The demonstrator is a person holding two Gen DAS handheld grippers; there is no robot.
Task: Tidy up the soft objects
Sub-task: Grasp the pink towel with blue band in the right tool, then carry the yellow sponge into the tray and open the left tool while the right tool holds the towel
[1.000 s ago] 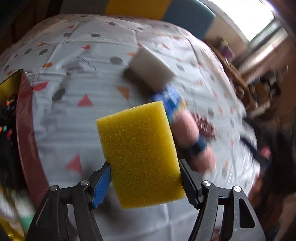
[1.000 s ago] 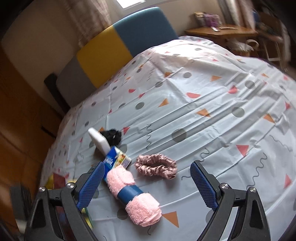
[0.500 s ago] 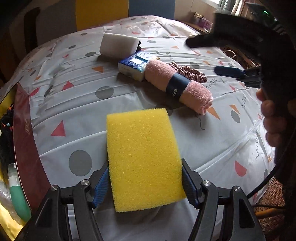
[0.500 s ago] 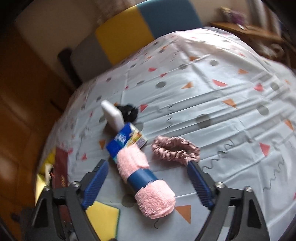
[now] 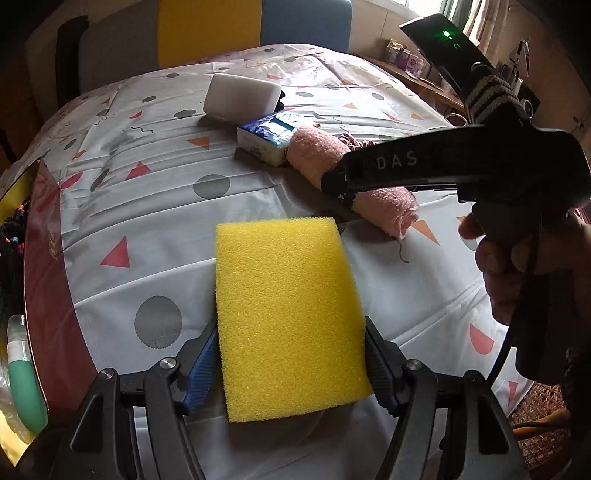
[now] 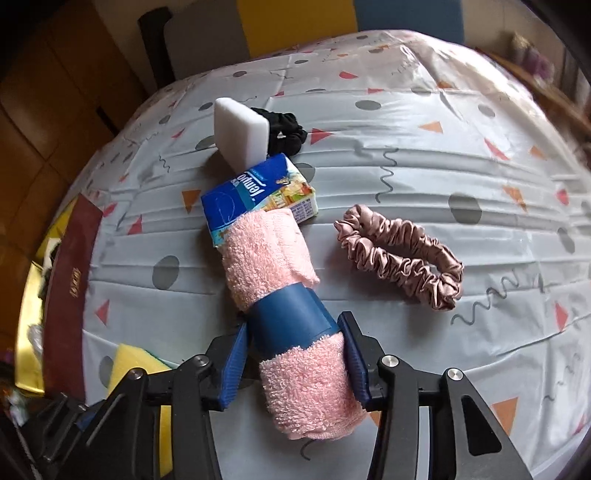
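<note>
Worktop: patterned cloth (image 6: 424, 177) of pale grey with triangles, dots and squiggles covers the whole worktop; one padded chair (image 5: 258, 33) in grey, yellow and blue stands behind it.
Box at edge: one dark red and gold box (image 6: 70, 266) sits at the worktop's left edge; its contents are too cramped to name.
Left tool: left tool (image 5: 291, 365) has its two pads pressed against the long sides of one yellow sponge (image 5: 284, 314), pinching it; the sponge lies flat over the cloth, whether touching it I cannot tell.
Right tool: right tool (image 6: 295, 362) is narrowed around one rolled pink towel (image 6: 280, 295), its blue pads at both sides of the roll just below the blue paper band; the towel lies on the cloth.
Right hand: the person's right hand (image 5: 517, 266) grips the black handle of that tool.
Tissue pack: one blue tissue pack (image 6: 255, 192) touches the towel's far end.
White sponge: one white foam block (image 6: 243, 129) leans behind the tissue pack.
Scrunchies: two, one pink satin scrunchie (image 6: 402, 254) lying apart to the right of the towel, one black scrunchie (image 6: 284, 129) just beside the white block.
</note>
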